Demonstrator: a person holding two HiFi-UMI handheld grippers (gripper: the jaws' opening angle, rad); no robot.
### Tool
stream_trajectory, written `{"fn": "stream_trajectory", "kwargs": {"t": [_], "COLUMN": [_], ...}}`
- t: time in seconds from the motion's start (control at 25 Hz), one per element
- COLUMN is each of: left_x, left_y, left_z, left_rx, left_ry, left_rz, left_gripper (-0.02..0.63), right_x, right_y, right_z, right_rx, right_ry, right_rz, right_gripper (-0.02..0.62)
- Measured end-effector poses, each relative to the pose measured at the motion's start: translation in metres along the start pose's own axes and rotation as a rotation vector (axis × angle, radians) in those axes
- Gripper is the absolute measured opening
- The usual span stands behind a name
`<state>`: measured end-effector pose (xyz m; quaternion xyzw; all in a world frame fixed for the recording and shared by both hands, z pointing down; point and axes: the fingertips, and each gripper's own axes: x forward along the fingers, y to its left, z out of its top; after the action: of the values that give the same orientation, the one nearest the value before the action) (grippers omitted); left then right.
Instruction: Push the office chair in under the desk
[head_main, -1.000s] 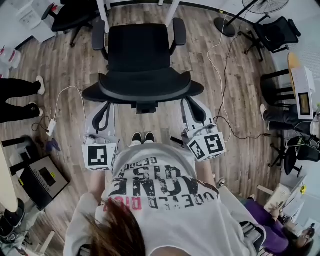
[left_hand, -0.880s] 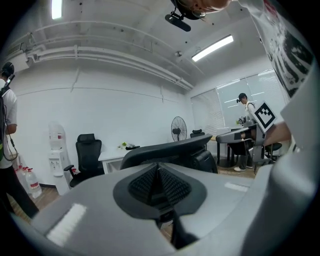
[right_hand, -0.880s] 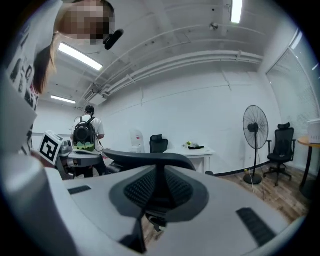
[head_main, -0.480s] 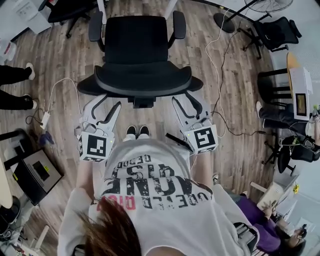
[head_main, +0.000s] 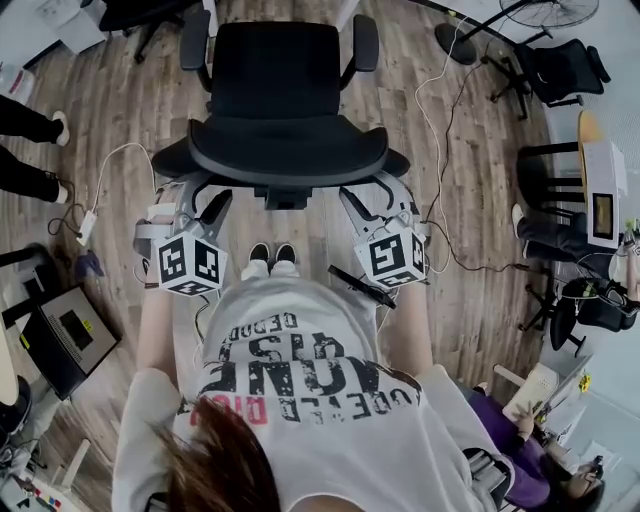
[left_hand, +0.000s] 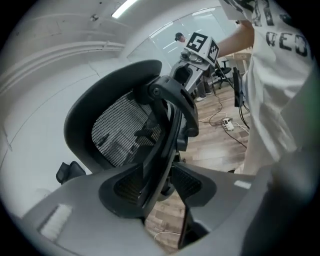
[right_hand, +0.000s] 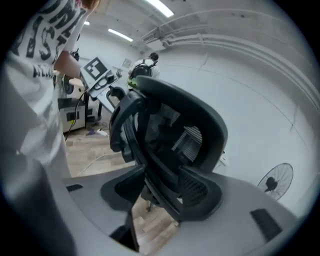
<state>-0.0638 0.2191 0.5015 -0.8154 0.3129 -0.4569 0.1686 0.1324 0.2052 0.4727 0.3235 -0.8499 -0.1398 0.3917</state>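
Black office chair (head_main: 285, 90) on wood floor (head_main: 495, 190)

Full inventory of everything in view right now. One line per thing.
office chair: one, black, centre, back towards the person
other chairs: at least two, black, top right and top left
fan: one, dark, top right
cables: several, white and black, on the wood floor
box: one, dark, lower left
bystander's legs: two, dark, left edge
shoes: two, black, behind the office chair
left gripper: grey, jaws just opened, back frame between them
right gripper: grey, the same
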Motion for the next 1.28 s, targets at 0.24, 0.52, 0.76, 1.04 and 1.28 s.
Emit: {"fn": "stream_trajectory", "kwargs": {"t": [0.24, 0.52, 0.76, 1.04, 1.28], "left_x": [0.011, 0.023, 0.030, 0.034, 0.031], "left_y": [0.000, 0.006, 0.002, -0.002, -0.006], "left_z": [-0.018, -0.024, -0.024, -0.028, -0.033], "left_rx": [0.014, 0.065, 0.103, 0.115, 0.145], "left_ry": [0.045, 0.080, 0.082, 0.079, 0.063], "left_rz": [-0.015, -0.037, -0.044, -0.038, 0.011], "left_gripper": [0.186, 0.183, 0.175, 0.172, 0.176], "right_x": [0.009, 0.027, 0.044, 0.048, 0.050], "right_y": [0.005, 0.009, 0.012, 0.015, 0.023], "right_z": [-0.006, -0.022, -0.033, -0.038, -0.039], "right_rx": [-0.033, -0.166, -0.241, -0.209, -0.215], "right_ry": [0.023, 0.129, 0.175, 0.229, 0.248], "right_rz": [0.035, 0.060, 0.073, 0.082, 0.029], "right_gripper": [0.178, 0.178, 0.189, 0.190, 0.193]}}
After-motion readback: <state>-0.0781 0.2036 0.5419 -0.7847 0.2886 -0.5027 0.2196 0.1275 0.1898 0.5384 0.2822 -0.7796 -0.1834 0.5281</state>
